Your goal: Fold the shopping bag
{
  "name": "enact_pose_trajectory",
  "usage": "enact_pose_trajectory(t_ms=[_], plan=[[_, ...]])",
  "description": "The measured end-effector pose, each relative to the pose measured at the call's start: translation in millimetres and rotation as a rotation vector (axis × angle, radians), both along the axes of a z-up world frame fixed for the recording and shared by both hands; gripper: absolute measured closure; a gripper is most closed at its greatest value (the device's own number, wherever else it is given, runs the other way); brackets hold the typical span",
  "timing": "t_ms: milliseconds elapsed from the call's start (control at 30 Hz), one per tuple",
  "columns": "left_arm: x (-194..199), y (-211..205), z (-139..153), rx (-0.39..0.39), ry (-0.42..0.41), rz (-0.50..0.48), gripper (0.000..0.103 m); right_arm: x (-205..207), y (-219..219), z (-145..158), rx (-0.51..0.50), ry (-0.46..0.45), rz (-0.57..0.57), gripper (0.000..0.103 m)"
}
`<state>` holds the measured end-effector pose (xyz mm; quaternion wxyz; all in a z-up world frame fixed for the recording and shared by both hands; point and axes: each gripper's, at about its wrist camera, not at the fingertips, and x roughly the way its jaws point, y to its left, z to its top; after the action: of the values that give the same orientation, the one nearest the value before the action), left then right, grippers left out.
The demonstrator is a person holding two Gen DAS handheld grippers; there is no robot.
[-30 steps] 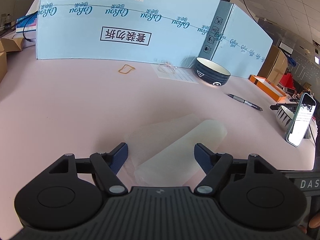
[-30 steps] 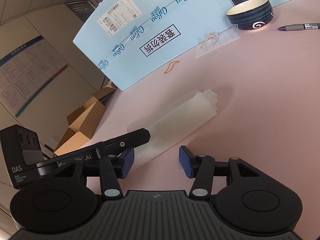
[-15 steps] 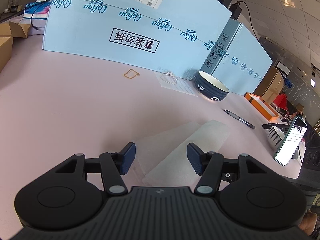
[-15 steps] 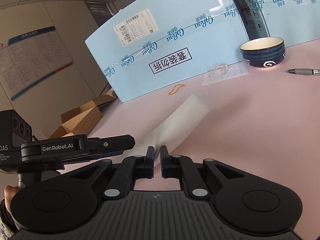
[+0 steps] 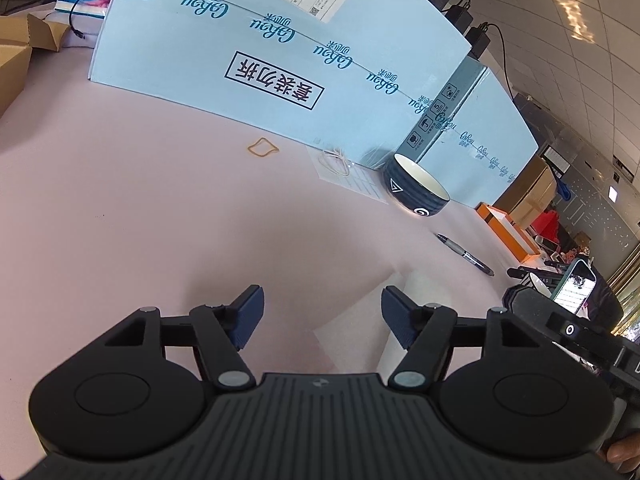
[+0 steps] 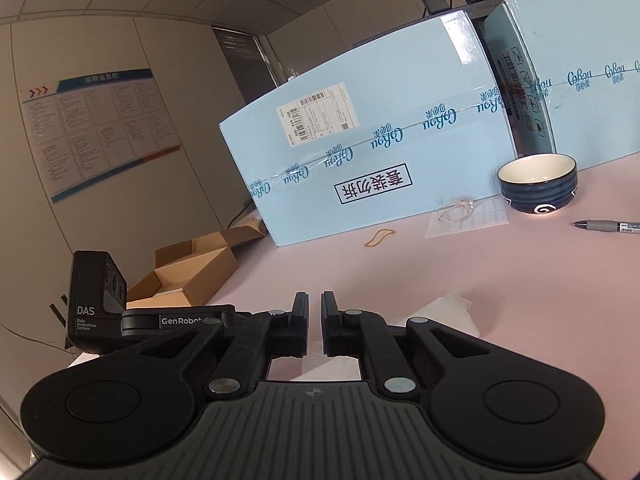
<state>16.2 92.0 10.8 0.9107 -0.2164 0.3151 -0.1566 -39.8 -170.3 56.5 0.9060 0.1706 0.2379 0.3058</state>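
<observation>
On the pink table (image 5: 160, 208), translucent shopping bag (image 5: 360, 320) lies flat (left gripper (image 5: 322, 316) opening wide, right gripper (image 6: 315, 312) narrow, opening).

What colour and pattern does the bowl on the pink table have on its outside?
The bowl is dark blue with faint bands and a white spiral mark; it is cream inside. The right wrist view shows it best.

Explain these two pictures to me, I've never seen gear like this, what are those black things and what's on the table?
There is no robot: a person holds black tongs in each hand, with a wide-angle camera on each looking along them. One picture is from the left tongs, the other from the right tongs. On the pink table lie a thin see-through shopping bag, a dark bowl, a pen and a rubber band, before blue cartons. Both tongs are opening, the left wide, the right barely; neither grips the bag.
</observation>
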Motion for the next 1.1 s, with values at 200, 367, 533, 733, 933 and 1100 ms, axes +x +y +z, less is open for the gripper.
enact_pose_trajectory(t_ms=[200, 367, 533, 733, 933, 1100], plan=[[-1.1, -12.9, 0.4, 0.028, -0.010, -0.074, 0.040, -1.8, -14.6, -30.9, 0.042, 0.170, -0.026, 0.077], [1.5, -15.4, -2.7, 0.050, 0.011, -0.070, 0.040, -3.7, -17.7, -41.1, 0.074, 0.250, -0.028, 0.064], [1.2, -24.6, -4.9, 0.080, 0.002, -0.093, 0.040, -10.3, -19.8, -44.5, 0.097, 0.242, -0.024, 0.057], [0.8, -36.8, -6.6, 0.120, -0.022, -0.125, 0.051, -14.7, -23.2, -50.9, 0.088, 0.234, -0.047, 0.046], [0.6, -47.4, -10.4, 0.143, -0.021, -0.159, 0.101, -16.9, -22.4, -52.4, 0.112, 0.221, -0.032, 0.033], [-8.6, -51.1, -7.0, 0.151, -0.066, -0.145, 0.103, -14.4, -20.4, -51.1, 0.118, 0.223, -0.025, 0.029]])
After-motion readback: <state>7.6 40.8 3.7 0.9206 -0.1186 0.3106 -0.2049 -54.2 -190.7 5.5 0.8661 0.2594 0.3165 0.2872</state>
